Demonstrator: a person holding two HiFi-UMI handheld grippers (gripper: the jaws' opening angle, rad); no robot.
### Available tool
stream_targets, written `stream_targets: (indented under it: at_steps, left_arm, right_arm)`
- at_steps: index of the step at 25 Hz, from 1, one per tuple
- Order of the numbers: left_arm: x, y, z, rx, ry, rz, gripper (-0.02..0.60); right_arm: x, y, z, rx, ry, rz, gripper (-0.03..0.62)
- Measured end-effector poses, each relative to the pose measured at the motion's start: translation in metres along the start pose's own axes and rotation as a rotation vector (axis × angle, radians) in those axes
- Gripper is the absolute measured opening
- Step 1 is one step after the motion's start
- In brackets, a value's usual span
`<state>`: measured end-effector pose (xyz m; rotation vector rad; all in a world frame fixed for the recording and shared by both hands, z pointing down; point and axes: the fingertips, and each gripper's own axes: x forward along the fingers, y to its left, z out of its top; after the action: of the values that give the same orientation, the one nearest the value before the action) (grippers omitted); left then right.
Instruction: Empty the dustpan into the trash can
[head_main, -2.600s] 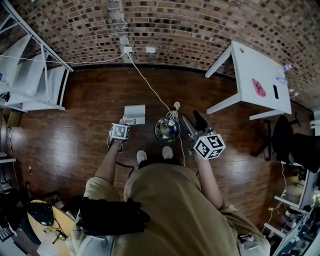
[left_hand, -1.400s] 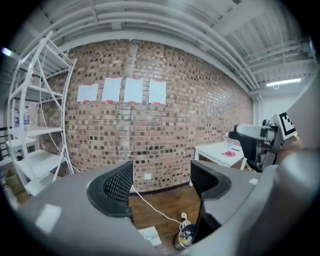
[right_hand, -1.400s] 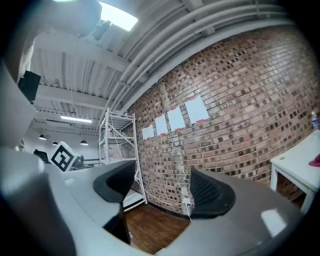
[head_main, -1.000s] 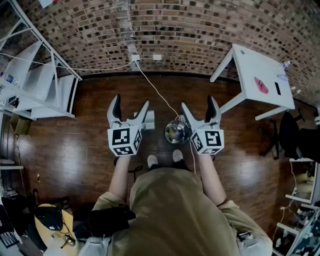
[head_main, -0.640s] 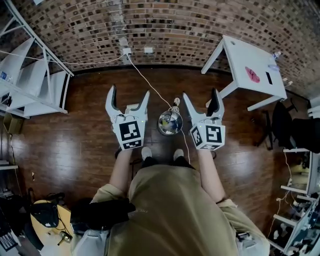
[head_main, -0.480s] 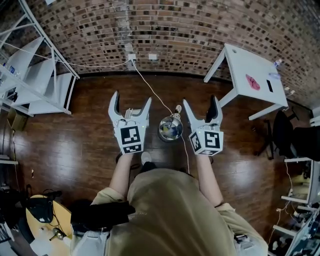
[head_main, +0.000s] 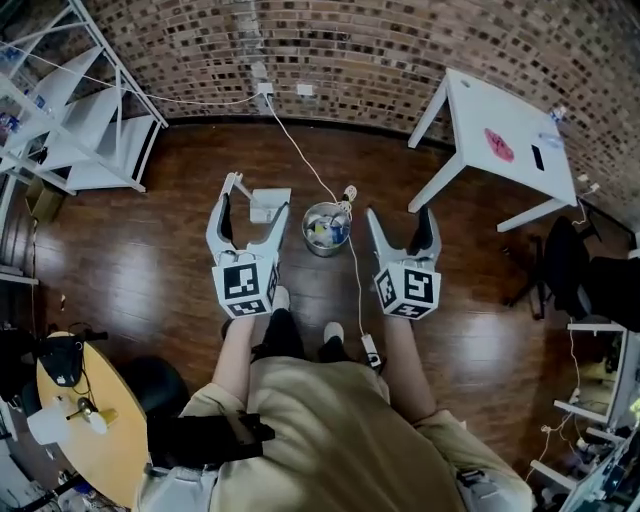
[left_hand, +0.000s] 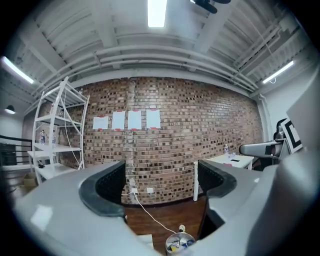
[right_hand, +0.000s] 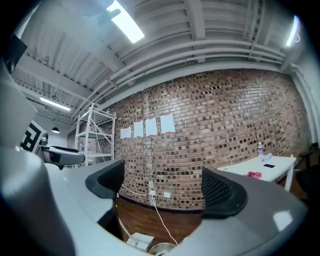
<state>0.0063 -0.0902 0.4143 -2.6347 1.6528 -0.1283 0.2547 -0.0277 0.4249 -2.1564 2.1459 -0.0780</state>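
While both tongs hang level over floor, nothing gripped: my left tongs (head_main: 258, 196) jaws apart, empty; my right tongs (head_main: 400, 217) jaws just been opening, empty. Dustpan (head_main: 270, 205) on floor beside trash can (head_main: 326, 228), contents unclear. Can holds coloured scraps. Risk: cord (head_main: 300, 148) beside can snags, tips it.

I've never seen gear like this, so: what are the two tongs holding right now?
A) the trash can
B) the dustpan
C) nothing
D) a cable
C: the left tongs stand open and the right tongs have just been opening, with nothing between either pair; the dustpan lies on the floor.
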Motion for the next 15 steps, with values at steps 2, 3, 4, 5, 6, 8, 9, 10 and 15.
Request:
stream_targets:
  at_steps: [2,3,4,5,6,8,9,10,15]
  left_arm:
    - [-0.012,-0.008,0.0,0.022,0.009,-0.004,0.446]
    - [-0.017,-0.011,0.002,0.027,0.013,-0.012,0.445]
    - [-0.02,-0.013,0.005,0.026,0.014,-0.021,0.442]
    - [-0.023,-0.014,0.008,0.021,0.011,-0.029,0.439]
    - [-0.026,-0.015,0.011,0.017,0.005,-0.033,0.437]
    - [-0.032,-0.014,0.017,0.011,-0.009,-0.029,0.432]
    - [-0.035,-0.012,0.019,0.008,-0.016,-0.024,0.423]
    - [-0.038,-0.01,0.021,0.01,-0.023,-0.02,0.416]
    - [-0.055,0.011,0.028,0.095,-0.066,0.028,0.343]
  right_arm:
    - [-0.013,-0.003,0.005,0.002,-0.011,-0.009,0.465]
    - [-0.018,-0.001,0.009,-0.003,-0.02,-0.011,0.465]
    - [-0.021,0.002,0.014,-0.013,-0.027,-0.013,0.465]
    - [-0.023,0.006,0.017,-0.023,-0.03,-0.014,0.463]
    - [-0.025,0.011,0.02,-0.031,-0.028,-0.012,0.463]
    - [-0.027,0.022,0.023,-0.048,-0.02,0.002,0.463]
    - [-0.028,0.027,0.023,-0.057,-0.016,0.01,0.463]
    - [-0.028,0.032,0.024,-0.064,-0.011,0.015,0.463]
    - [-0.026,0.063,0.028,-0.102,-0.012,0.035,0.463]
